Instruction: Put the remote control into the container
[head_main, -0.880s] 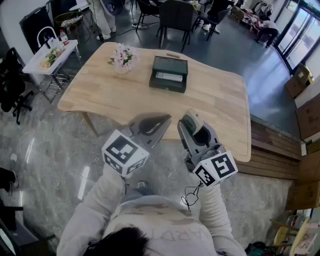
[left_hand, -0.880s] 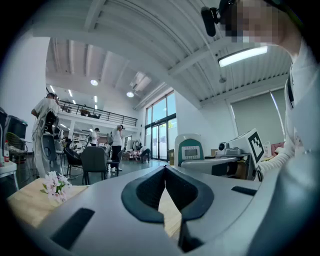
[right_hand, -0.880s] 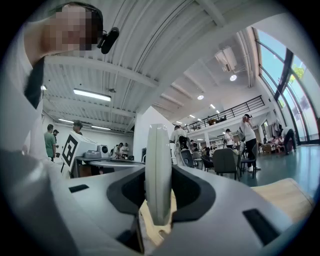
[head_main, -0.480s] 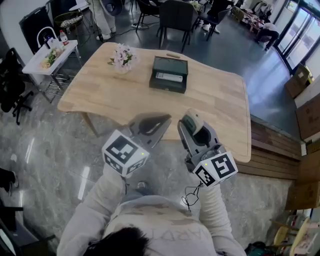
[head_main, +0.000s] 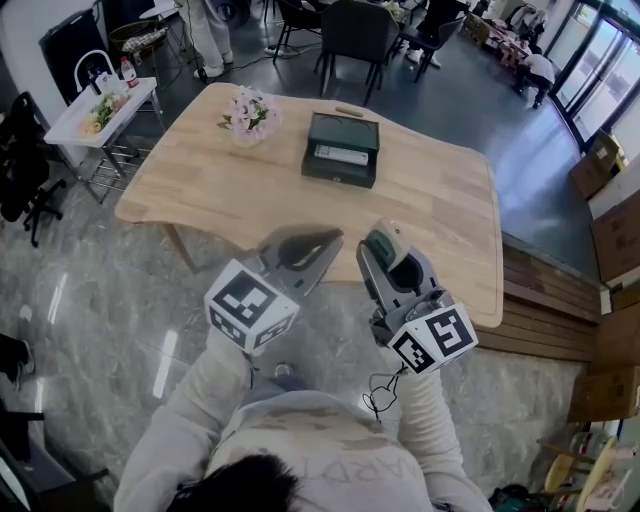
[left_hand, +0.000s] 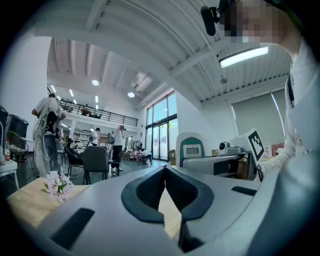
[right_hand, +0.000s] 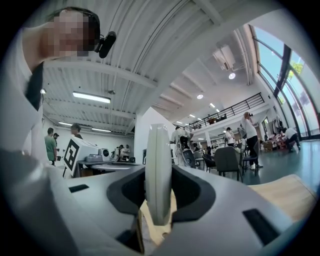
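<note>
- Low in the centre of the head view, the right gripper (head_main: 390, 272) has its jaws closed onto the remote control (head_main: 382, 243), a pale handset with a green top end. The right gripper view shows it edge-on, upright between the pads and rising well above them.
- Just left of it, the left gripper (head_main: 300, 250) holds nothing. Its own view shows the two jaws meeting tip to tip, with only a thin slit lower down.
- Both grippers hang at the near edge of the table (head_main: 440, 200), well apart from the container (head_main: 339, 172). That is the dark green open box in the upper middle of the frame, and a pale oblong thing lies in it.
- The step in hand looks like the carry: the remote is gripped but not yet delivered.
- To do it well, hold the grip firm. The remote seems pinched near one end with most of its length free, so a quick swing could make it pivot between the pads.
- Approach the box from the lower side of the frame, clear of the flowers (head_main: 250, 113) at its left.
- Tip the remote flat, lower it inside the rim beside what lies there, and only then part the jaws.
- The left gripper could steady the box wall if it slides.
</note>
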